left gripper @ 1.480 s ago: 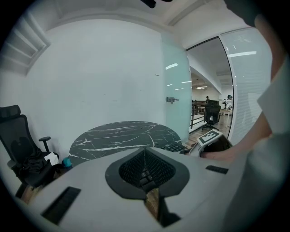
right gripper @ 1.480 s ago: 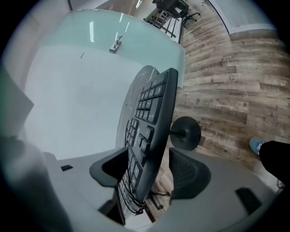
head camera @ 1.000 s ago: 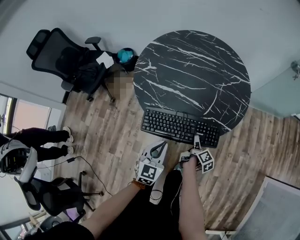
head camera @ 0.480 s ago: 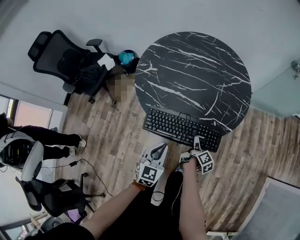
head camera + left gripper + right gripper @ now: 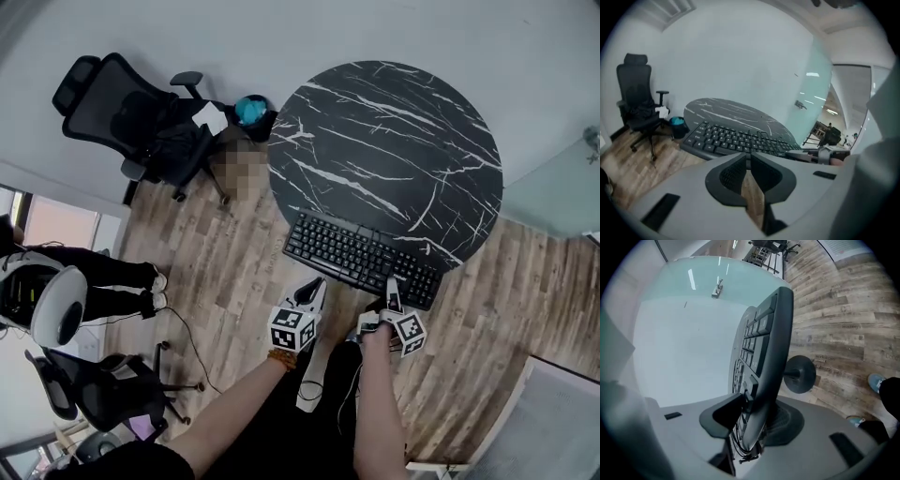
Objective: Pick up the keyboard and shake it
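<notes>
A black keyboard (image 5: 361, 255) lies on the near edge of the round black marble table (image 5: 394, 141), partly overhanging it. My right gripper (image 5: 390, 287) is at the keyboard's near right end. In the right gripper view the keyboard (image 5: 768, 338) stands edge-on between the jaws of the right gripper (image 5: 757, 409); they have just been closing, and one pad rests on the keys, the other on the underside. My left gripper (image 5: 313, 287) hangs just short of the keyboard's front edge. In the left gripper view, the left gripper (image 5: 746, 161) is shut and empty, with the keyboard (image 5: 731, 138) just beyond it.
A black office chair (image 5: 131, 117) and a teal object (image 5: 250, 110) stand left of the table. A seated person (image 5: 89, 281) and another chair (image 5: 103, 394) are at the far left. The table's pedestal foot (image 5: 801, 373) rests on the wood floor. A glass wall (image 5: 553, 187) is to the right.
My left gripper has dropped lower and rolled, its marker cube now nearer the left. The right gripper has stayed at the keyboard's end. The person at the left has shifted.
</notes>
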A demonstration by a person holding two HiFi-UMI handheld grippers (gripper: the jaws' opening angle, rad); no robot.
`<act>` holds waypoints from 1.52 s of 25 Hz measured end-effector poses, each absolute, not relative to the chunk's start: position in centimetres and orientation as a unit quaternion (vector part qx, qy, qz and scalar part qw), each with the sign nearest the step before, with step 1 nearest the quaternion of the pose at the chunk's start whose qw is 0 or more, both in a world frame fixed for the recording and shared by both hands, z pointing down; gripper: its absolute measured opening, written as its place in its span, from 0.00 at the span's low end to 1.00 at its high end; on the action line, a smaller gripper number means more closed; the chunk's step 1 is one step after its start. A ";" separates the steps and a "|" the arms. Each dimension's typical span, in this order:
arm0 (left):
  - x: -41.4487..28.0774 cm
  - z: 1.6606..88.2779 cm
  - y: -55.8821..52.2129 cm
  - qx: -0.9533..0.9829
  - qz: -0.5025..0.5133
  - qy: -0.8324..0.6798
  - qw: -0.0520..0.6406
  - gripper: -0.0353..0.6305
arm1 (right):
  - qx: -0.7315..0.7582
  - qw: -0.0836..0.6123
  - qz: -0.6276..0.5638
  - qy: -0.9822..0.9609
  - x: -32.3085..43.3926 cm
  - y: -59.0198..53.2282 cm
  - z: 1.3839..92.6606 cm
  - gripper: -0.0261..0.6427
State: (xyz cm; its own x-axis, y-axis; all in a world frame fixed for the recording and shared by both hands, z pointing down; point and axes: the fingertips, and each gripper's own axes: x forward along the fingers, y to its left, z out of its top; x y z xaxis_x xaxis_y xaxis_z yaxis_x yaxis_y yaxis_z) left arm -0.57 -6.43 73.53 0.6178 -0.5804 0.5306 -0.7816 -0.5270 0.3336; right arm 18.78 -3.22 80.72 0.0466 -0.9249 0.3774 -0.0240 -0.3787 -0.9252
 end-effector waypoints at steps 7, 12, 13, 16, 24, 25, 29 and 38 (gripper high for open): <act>-2.7 77.6 -9.8 0.731 -0.001 -0.446 0.516 0.35 | -0.584 0.415 -0.571 0.400 18.5 -3.0 80.4 0.22; -3.4 77.2 -11.0 0.687 -0.112 -0.444 0.565 0.31 | -0.571 0.432 -0.564 0.410 18.1 -2.8 80.0 0.20; -3.5 77.1 -11.0 0.687 -0.115 -0.442 0.565 0.31 | -0.567 0.436 -0.563 0.413 18.1 -2.8 79.9 0.19; -4.1 77.5 -10.6 0.670 -0.126 -0.443 0.582 0.36 | -0.549 0.452 -0.561 0.424 17.9 -2.7 79.3 0.17; -4.3 77.3 -11.5 0.648 -0.198 -0.405 0.613 0.40 | -0.511 0.482 -0.543 0.461 17.4 -2.1 77.7 0.15; -4.6 77.1 -11.8 0.646 -0.206 -0.404 0.614 0.40 | -0.508 0.483 -0.539 0.467 17.2 -1.8 77.5 0.15; -4.4 76.3 -13.6 0.650 -0.211 -0.403 0.608 0.40 | -0.499 0.477 -0.528 0.495 17.3 -1.3 77.1 0.15; -1.5 76.5 -13.7 0.653 -0.217 -0.369 0.625 0.40 | -0.462 0.479 -0.528 0.527 16.9 -1.3 75.6 0.15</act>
State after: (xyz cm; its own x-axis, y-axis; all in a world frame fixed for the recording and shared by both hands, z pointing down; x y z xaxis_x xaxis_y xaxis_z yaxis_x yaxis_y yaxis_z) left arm -1.49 -13.72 76.52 0.6329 -0.7536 0.1778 -0.2111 0.0530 0.9760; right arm 16.87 -1.29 75.59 -0.1138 -0.9934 -0.0165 0.0195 0.0144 -0.9997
